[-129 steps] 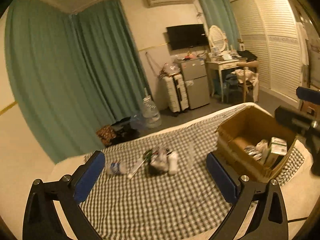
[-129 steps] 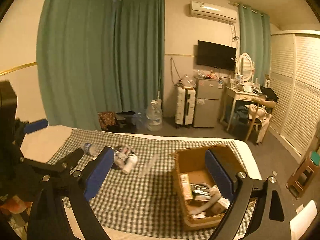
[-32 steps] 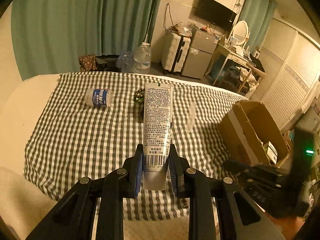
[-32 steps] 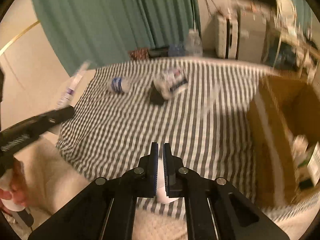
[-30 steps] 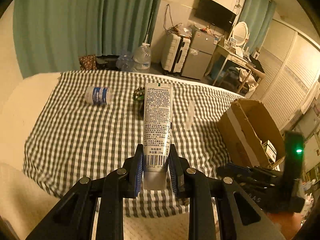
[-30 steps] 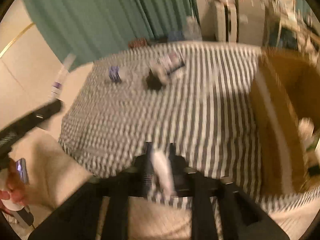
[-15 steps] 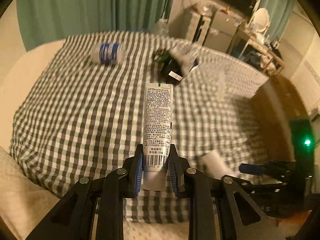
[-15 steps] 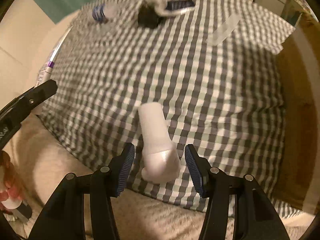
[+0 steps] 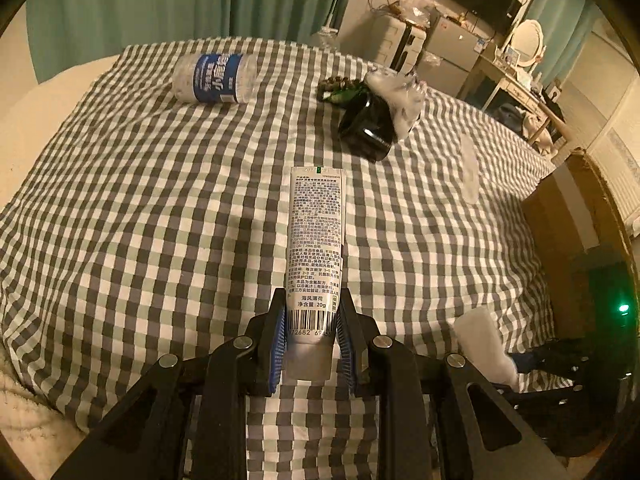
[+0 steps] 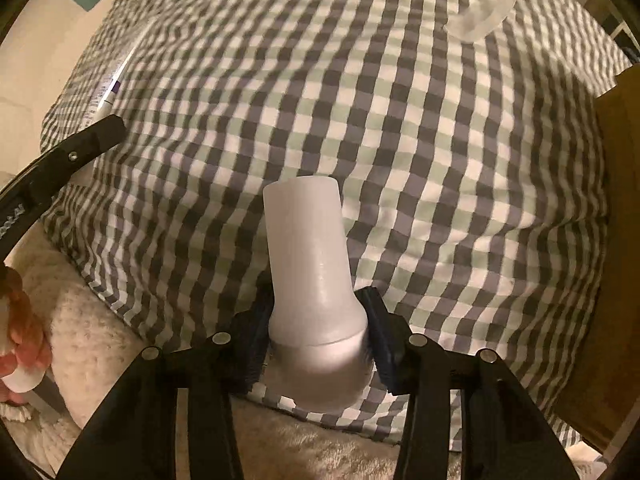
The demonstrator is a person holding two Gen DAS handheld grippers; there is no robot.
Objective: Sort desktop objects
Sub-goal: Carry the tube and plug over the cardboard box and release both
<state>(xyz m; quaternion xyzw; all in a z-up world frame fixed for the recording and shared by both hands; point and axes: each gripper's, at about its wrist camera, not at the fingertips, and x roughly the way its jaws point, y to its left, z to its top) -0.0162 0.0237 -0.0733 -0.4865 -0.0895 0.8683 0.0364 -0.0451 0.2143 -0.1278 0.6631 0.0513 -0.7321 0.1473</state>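
My left gripper [image 9: 311, 332] is shut on a white toothpaste tube [image 9: 316, 236] with printed text and a barcode, held low over the checked cloth [image 9: 140, 200]. My right gripper [image 10: 316, 344] has its pads against a white plastic bottle [image 10: 312, 272] that lies near the cloth's front edge; the jaws stand wider than before. The bottle also shows in the left wrist view [image 9: 484, 344]. A water bottle with a blue label [image 9: 216, 78] lies at the far left. A dark pouch with a clear plastic bag [image 9: 376, 116] lies in the middle.
A cardboard box [image 9: 576, 232] stands at the cloth's right end; its wall shows in the right wrist view [image 10: 616, 240]. A clear plastic tube [image 9: 468, 168] lies near the box, also seen in the right wrist view [image 10: 484, 14]. A fluffy blanket [image 10: 100, 320] lies under the cloth's front edge.
Both grippers have dropped toward the cloth. The right gripper's jaws have widened around the white bottle, which now rests near the front edge. The left gripper keeps its hold on the tube.
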